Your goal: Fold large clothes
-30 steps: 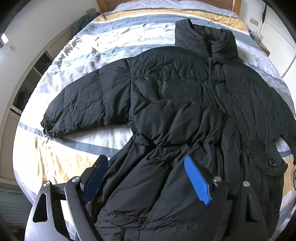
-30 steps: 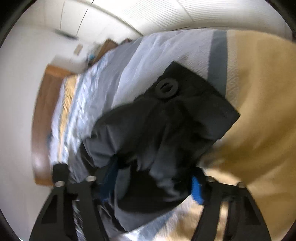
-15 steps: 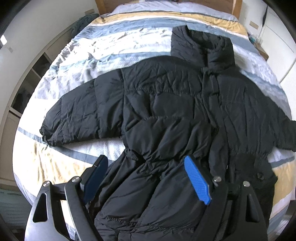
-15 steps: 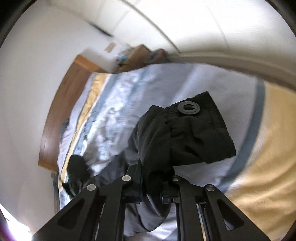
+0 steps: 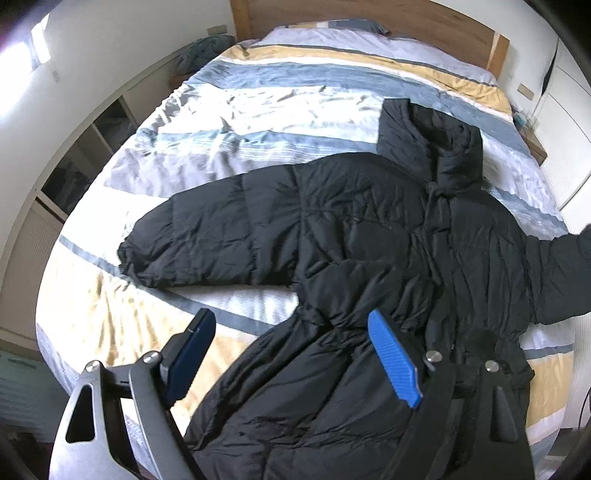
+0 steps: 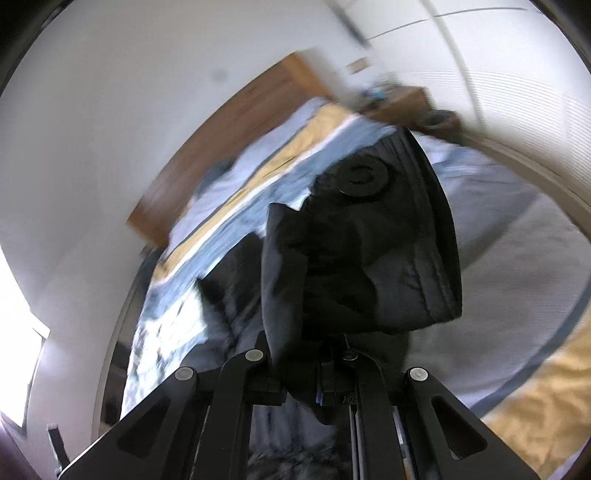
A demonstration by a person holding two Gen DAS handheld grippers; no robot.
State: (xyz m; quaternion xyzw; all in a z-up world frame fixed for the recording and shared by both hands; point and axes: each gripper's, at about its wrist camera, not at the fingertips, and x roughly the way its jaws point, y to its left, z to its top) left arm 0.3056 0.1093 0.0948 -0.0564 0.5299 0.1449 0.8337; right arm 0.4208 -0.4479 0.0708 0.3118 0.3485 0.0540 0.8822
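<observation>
A large black puffer coat (image 5: pixel 369 229) lies front up on the striped bed (image 5: pixel 258 110), with its collar toward the headboard and one sleeve stretched out to the left. My left gripper (image 5: pixel 290 321) hovers open above the coat's waist and hem, its blue pads (image 5: pixel 393 363) wide apart and touching nothing. My right gripper (image 6: pixel 325 365) is shut on the coat's other sleeve end, a black cuff flap (image 6: pixel 369 266) with a round snap button (image 6: pixel 364 177), and holds it up off the bed. In the left wrist view that sleeve (image 5: pixel 557 266) rises at the right edge.
A wooden headboard (image 5: pixel 406 22) stands at the far end of the bed. Open shelving (image 5: pixel 92 147) lines the wall on the left. A nightstand (image 5: pixel 533 146) and white wardrobe doors (image 5: pixel 569 122) are on the right. The bed's near left corner (image 5: pixel 92 314) is bare cover.
My right gripper closed on the cuff flap, then rose and rolled with it, lifting the sleeve off the bed. My left gripper rose, still open.
</observation>
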